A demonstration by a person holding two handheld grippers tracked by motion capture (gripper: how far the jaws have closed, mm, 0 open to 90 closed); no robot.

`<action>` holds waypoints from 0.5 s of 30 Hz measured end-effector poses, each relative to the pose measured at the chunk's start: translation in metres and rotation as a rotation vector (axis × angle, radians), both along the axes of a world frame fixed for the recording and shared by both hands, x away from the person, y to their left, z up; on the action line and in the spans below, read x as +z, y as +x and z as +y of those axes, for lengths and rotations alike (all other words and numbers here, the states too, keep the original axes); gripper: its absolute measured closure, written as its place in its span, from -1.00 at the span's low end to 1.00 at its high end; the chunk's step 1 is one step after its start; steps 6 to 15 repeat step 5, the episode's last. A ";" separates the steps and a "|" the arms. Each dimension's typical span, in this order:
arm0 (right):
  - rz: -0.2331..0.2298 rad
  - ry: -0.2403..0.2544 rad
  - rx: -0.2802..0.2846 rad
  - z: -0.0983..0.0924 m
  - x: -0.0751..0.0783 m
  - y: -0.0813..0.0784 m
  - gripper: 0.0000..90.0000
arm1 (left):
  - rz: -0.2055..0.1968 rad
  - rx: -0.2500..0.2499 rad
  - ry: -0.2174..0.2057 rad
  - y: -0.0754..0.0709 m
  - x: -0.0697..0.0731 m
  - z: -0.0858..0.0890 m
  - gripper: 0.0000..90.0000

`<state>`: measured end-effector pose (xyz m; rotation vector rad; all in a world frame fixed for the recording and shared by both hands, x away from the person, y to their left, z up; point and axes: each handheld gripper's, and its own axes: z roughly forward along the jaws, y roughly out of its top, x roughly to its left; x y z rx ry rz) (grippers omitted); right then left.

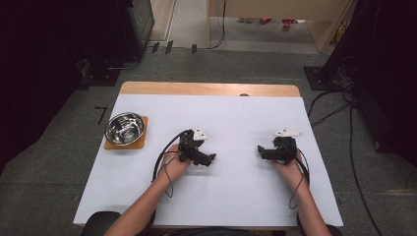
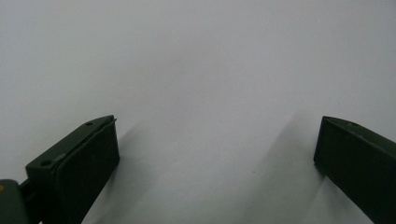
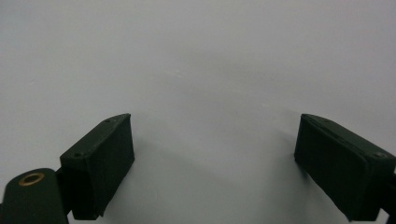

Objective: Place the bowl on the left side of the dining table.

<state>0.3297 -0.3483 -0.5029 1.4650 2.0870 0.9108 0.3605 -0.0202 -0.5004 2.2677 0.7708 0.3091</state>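
Observation:
My left gripper (image 1: pixel 210 158) rests low over the white table cover (image 1: pixel 231 118), left of the middle, held in a hand with its jaws turned toward the right. In the left gripper view, this gripper (image 2: pixel 218 128) is open, with bare white surface between the black pads. To the right of the middle, my right gripper (image 1: pixel 260 150) sits in the other hand, jaws turned left toward the other gripper. The right gripper view shows it (image 3: pixel 215 121) open too, nothing between its pads. A gap of white table separates the two grippers.
A shiny steel bowl (image 1: pixel 125 129) stands on a square wooden board (image 1: pixel 143 140) near the table's left edge. A wooden strip (image 1: pixel 206 89) runs along the far edge. Cables trail from both grippers toward the person. Dark equipment and floor cables surround the table.

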 end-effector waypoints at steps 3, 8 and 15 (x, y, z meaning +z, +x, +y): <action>0.000 0.000 0.000 0.000 0.000 0.000 -0.75 | 0.000 -0.001 0.000 0.000 0.000 0.000 -1.00; 0.000 0.000 0.000 0.000 0.000 0.000 -0.75 | -0.001 0.000 0.000 0.000 0.000 0.000 -1.00; 0.000 0.000 0.000 0.000 0.000 0.000 -0.75 | -0.001 0.000 0.000 0.000 0.000 0.000 -1.00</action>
